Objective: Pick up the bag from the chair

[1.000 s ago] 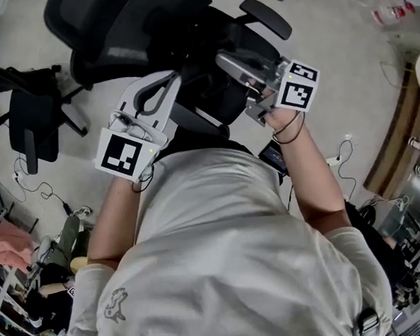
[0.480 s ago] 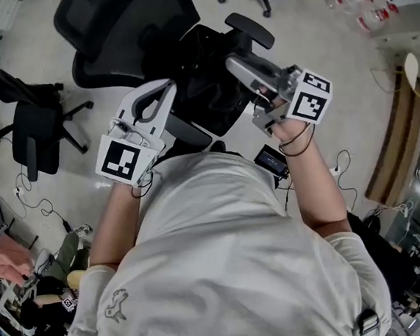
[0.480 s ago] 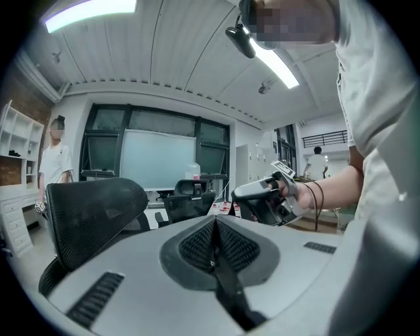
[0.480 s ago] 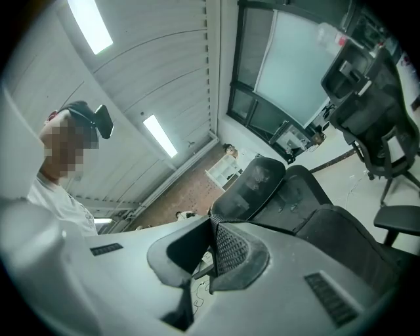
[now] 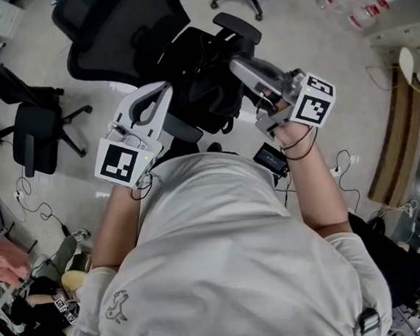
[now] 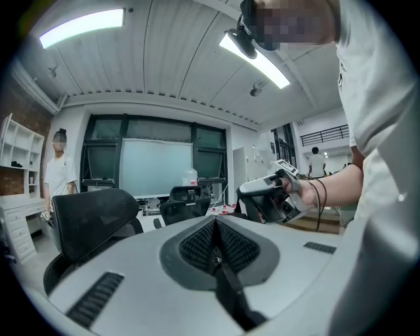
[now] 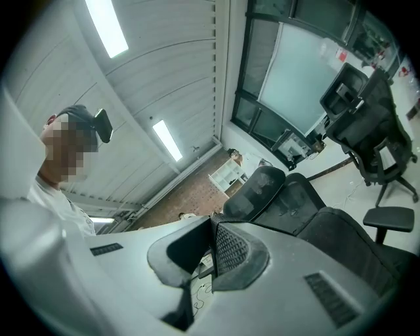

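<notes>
- Bag [image 5: 199, 72]: black and soft, slumped on the seat of the chair [image 5: 119, 28], between the mesh backrest and the armrest [image 5: 237, 26].
- Left tongs [image 5: 160, 91]: held in the person's left hand, above the near left edge of the seat. In the left gripper view the tongs [image 6: 215, 226] are pressed together along one line, with nothing between them. They point level across the room, not down at the bag.
- Right tongs [image 5: 241, 66]: held in the right hand. In the head view the tip overlaps the bag's right side, but contact cannot be judged there. In the right gripper view the tongs [image 7: 213, 246] are closed together and grip nothing.
- Marker cubes: one behind each pair of tongs, left [image 5: 124, 161] and right [image 5: 311, 102].
- Person: white shirt [image 5: 227, 265] filling the lower head view, both forearms raised.
- Second chair [image 5: 33, 136]: black, standing on the floor at left, well apart from the bag.
- Dark flat device [image 5: 270, 159]: below the right wrist.
- Cable [image 5: 31, 189]: loose on the floor at left.
- Bystander [image 6: 58, 172]: standing at the far left of the left gripper view, in a white top.
</notes>
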Demonstrator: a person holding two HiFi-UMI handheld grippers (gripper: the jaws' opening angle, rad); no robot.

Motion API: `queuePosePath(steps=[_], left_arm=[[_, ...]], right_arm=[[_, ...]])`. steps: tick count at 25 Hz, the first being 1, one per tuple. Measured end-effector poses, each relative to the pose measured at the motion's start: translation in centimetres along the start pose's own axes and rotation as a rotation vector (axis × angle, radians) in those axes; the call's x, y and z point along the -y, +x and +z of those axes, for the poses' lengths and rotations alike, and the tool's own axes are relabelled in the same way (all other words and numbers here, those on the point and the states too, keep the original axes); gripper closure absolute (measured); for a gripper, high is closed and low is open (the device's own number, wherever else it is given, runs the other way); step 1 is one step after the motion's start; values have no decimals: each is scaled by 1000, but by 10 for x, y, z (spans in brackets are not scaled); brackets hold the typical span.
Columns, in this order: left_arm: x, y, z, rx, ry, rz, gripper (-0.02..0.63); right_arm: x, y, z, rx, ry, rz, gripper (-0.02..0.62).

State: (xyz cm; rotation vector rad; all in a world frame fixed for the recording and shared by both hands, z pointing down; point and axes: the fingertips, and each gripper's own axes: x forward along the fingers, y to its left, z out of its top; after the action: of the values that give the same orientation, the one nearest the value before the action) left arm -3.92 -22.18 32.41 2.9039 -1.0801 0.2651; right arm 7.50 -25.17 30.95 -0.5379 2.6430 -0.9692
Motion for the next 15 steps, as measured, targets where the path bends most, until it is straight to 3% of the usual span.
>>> queuePosePath(steps=[10,15], left_arm=[[63,-43,-2,5,-3,78,594],[78,-57,-1,12,0,80,594]], right_arm=[[-43,-52,-23,15,21,26,561],[-55,-73,-25,43,25,-4,561]])
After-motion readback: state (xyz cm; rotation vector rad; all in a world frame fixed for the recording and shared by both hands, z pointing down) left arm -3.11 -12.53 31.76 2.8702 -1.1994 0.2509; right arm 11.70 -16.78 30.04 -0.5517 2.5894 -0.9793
